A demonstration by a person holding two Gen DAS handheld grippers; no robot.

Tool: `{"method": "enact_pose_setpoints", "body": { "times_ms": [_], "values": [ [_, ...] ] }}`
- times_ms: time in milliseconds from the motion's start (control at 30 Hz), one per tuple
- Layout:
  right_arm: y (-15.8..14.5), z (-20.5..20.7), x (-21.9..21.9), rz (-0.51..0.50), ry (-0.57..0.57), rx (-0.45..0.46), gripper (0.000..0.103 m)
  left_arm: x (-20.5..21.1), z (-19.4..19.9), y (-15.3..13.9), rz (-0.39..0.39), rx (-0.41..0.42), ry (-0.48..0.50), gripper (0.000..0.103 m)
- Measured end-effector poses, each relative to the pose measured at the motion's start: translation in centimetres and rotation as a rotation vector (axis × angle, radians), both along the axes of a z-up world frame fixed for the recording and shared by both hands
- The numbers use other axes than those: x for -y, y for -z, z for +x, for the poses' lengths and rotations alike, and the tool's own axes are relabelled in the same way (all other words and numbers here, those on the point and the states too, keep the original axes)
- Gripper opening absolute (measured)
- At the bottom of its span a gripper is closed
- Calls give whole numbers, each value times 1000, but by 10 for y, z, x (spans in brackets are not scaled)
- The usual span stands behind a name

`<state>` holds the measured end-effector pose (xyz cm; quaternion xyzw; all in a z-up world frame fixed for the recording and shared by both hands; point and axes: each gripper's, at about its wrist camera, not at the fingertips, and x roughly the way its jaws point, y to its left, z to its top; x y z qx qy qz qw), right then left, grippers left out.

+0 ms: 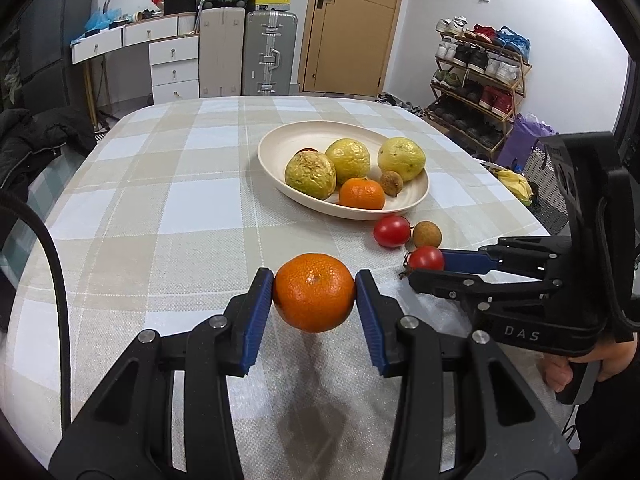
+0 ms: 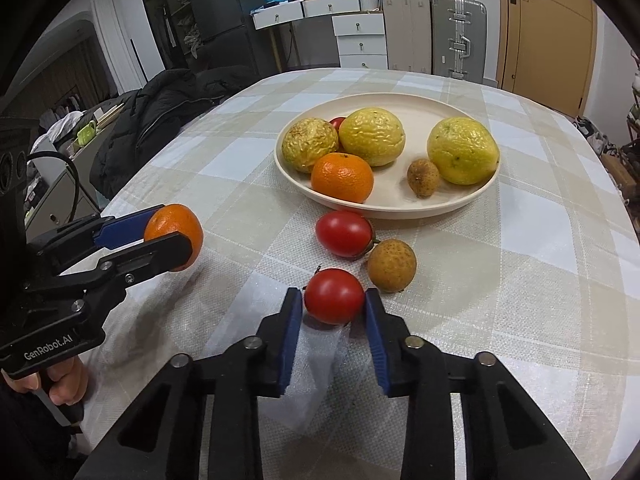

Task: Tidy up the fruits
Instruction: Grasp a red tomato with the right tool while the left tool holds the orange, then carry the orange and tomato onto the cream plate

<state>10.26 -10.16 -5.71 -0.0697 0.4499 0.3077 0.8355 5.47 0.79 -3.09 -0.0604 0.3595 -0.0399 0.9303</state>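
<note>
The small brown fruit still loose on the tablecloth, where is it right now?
In the right wrist view the small brown fruit sits on the tablecloth just in front of the plate, between two tomatoes: the loose one and the one in the right gripper.

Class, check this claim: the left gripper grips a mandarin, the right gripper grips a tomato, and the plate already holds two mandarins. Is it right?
Not quite: the plate holds one mandarin, as the right wrist view shows. The left gripper does grip a mandarin, and the right gripper a tomato.

Even indoor light, soft shadows below, sharp centre, fisheye-warped dark corners.
</note>
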Motion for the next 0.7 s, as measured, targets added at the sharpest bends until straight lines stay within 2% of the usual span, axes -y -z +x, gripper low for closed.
{"method": "enact_pose_setpoints", "body": {
  "times_ms": [267, 700],
  "values": [
    [-6, -6, 9, 40, -13, 27, 30, -4, 0, -3, 2, 18, -15, 40],
    [-40, 1, 33, 143, 28, 119, 30, -9, 17, -27, 8, 80, -35, 40]
  ]
}}
